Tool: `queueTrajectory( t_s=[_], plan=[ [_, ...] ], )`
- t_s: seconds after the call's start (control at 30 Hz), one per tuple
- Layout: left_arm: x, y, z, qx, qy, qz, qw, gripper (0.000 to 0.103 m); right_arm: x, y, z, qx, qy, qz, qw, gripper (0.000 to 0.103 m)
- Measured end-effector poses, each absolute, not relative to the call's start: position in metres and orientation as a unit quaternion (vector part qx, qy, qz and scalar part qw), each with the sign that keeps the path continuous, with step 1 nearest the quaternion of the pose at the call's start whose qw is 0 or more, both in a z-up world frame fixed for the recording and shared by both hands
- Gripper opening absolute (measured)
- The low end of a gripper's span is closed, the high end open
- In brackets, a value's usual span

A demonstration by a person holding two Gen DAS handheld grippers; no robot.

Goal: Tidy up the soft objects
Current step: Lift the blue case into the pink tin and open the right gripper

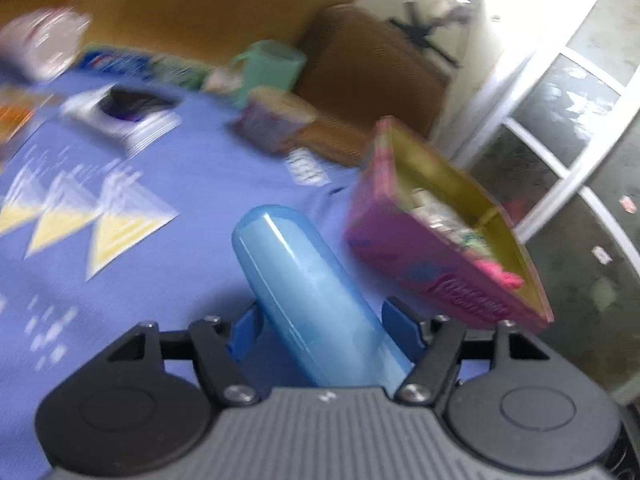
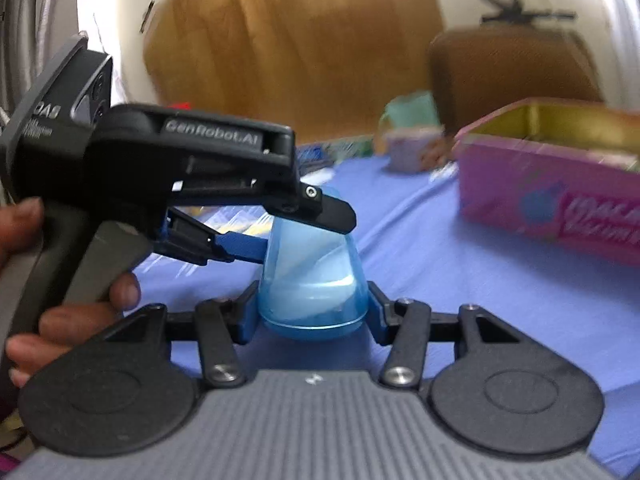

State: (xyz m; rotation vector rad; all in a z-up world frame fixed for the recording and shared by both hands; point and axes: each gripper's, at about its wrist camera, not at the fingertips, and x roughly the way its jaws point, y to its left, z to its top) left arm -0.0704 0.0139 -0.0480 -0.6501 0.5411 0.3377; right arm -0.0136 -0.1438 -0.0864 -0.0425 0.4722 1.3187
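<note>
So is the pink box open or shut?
Open: the pink box has no lid on, showing its gold interior and small items inside.

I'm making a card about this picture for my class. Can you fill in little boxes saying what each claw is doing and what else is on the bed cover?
held thing: blue see-through tube
right claw: closed on the tube's wide end
left claw: its fingers are around the tube's other end, gripping it
surface: blue cloth with yellow triangles
box: pink tin, open, gold inside, to the right of the tube
mug: green mug at the far edge, blurry
hand: a hand holds the left claw's handle
</note>
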Motion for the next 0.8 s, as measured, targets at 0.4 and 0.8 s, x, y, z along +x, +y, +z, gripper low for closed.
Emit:
queueTrajectory(
  t_s=[0.4,0.8],
  plan=[
    [0.087,-0.036,0.012,-0.176,0.250,0.092,0.948,0.076,0.069,-0.175,-0.042,0.033,0.116,0.454,0.883,0.055],
    [0.047,-0.036,-0.007,-0.112,0.234,0.190,0.947,0.090,0.115,-0.163,-0.062,0.062,0.146,0.387,0.908,0.075]
  ],
)
